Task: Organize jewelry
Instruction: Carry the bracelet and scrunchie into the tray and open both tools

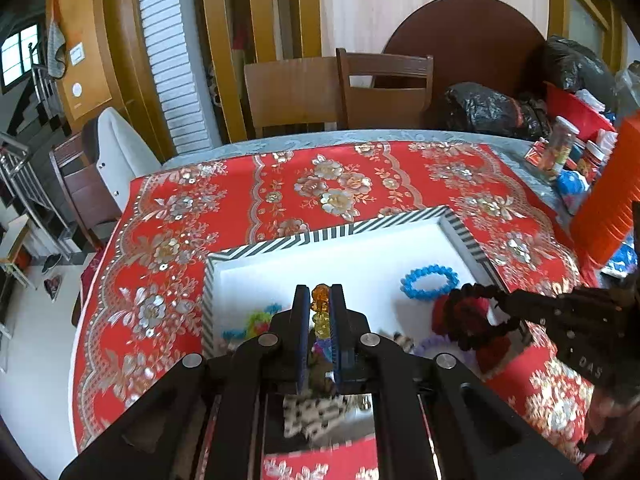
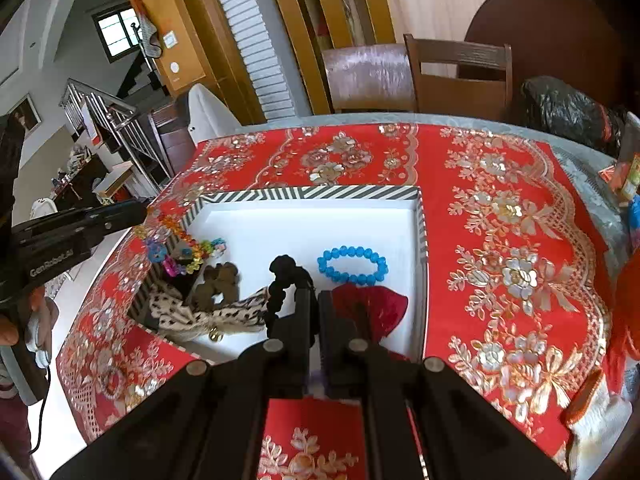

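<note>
The round table under a red cloth with gold and silver flowers (image 2: 500,216) carries a shallow white box with a black-and-white striped rim (image 2: 320,193), and only the right wrist view takes in the whole of its floor: a blue bead bracelet (image 2: 353,264) lies near the middle, a dark red fabric piece (image 2: 380,304) just beside it, a leopard-print bow (image 2: 208,312) and a brown clump at the left end. The left wrist view adds the bottles and an orange container (image 1: 604,200) at the table's right edge, which the other crops. Both grippers tilt down over the box's near side. The left gripper (image 1: 320,304) pinches a strand of amber and multicoloured translucent beads (image 1: 320,308) between its blue pads; in the right view that strand drapes over the box's left rim. The right gripper (image 2: 318,300) has its jaws pressed on a black ruffled hair band (image 2: 280,280), whose loop hangs above the red fabric.
</note>
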Demonstrator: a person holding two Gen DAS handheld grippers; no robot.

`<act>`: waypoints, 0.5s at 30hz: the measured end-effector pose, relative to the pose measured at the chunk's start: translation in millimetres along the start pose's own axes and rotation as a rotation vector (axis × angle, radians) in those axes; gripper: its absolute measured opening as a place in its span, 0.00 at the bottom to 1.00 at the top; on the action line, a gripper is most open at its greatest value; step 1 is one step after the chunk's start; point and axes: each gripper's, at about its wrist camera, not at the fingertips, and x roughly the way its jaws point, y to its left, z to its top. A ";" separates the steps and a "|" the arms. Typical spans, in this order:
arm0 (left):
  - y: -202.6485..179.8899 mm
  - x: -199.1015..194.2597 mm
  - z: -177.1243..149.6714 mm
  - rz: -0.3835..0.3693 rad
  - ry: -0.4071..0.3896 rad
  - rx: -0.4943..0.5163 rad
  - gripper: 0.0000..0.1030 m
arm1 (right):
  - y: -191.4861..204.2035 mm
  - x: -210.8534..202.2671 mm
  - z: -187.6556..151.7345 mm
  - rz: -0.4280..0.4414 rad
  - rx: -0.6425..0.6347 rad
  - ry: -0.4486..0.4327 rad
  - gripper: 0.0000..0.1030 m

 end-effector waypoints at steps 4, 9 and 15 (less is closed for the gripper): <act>-3.0 24.4 7.0 0.005 0.019 -0.007 0.05 | -0.5 18.6 7.7 0.005 0.026 0.016 0.04; -2.3 50.9 12.2 0.011 0.042 -0.018 0.05 | 3.0 41.7 13.8 -0.004 0.024 0.042 0.04; 1.3 72.7 15.3 0.028 0.061 -0.028 0.05 | 3.8 60.1 19.9 -0.004 0.047 0.061 0.04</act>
